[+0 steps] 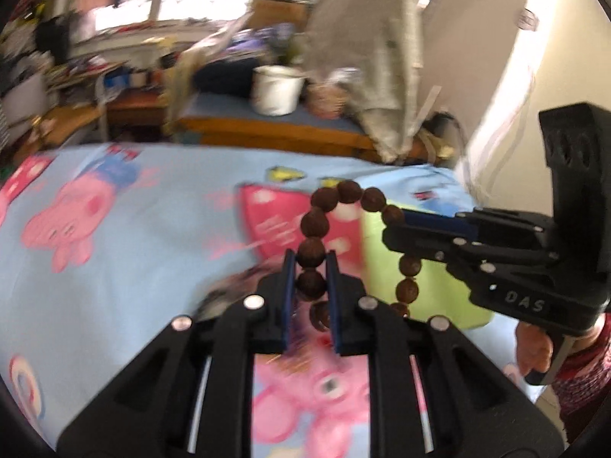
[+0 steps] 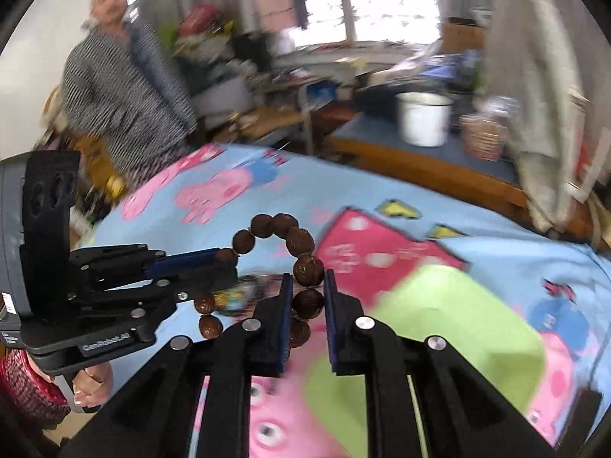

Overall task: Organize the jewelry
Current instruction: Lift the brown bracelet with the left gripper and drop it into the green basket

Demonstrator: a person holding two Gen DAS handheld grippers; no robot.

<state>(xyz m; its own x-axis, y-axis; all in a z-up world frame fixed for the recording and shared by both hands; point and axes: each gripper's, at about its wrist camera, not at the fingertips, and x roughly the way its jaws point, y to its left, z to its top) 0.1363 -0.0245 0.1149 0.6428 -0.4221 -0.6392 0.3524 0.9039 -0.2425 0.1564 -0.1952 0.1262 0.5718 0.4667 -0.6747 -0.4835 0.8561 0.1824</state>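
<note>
- The bed [image 1: 126, 267], covered by a light blue cartoon-pig sheet, fills the lower part of both views; everything below is placed relative to it.
- Beyond the bed's far edge stands a wooden bench with a blue top [image 2: 385, 133], carrying a white enamel pot [image 1: 277, 89] and a small patterned cup [image 2: 482, 138]; neither looks like part of the job.
- At the bed's far left corner, in the right wrist view, stands a person in a striped top [image 2: 122, 91], blurred and apart from the work.
- Above the bed's middle, the left tool [image 1: 311, 267] is clenched on the near side of a brown wooden-bead bracelet [image 1: 343, 194], one bead pinched between its blue pads.
- The right tool [image 2: 308, 286] is clenched on the opposite side of the same loop, a bead squeezed between its pads.
- The bracelet hangs clear of the sheet as an arch between the two tools, with loose beads dangling below each grip. Judging by this, the two-sided hold keeps the elastic loop open and under control while it is carried, rather than letting it swing from a single point.
- No jewelry box or tray is visible, so I cannot tell where the bracelet is meant to go.
</note>
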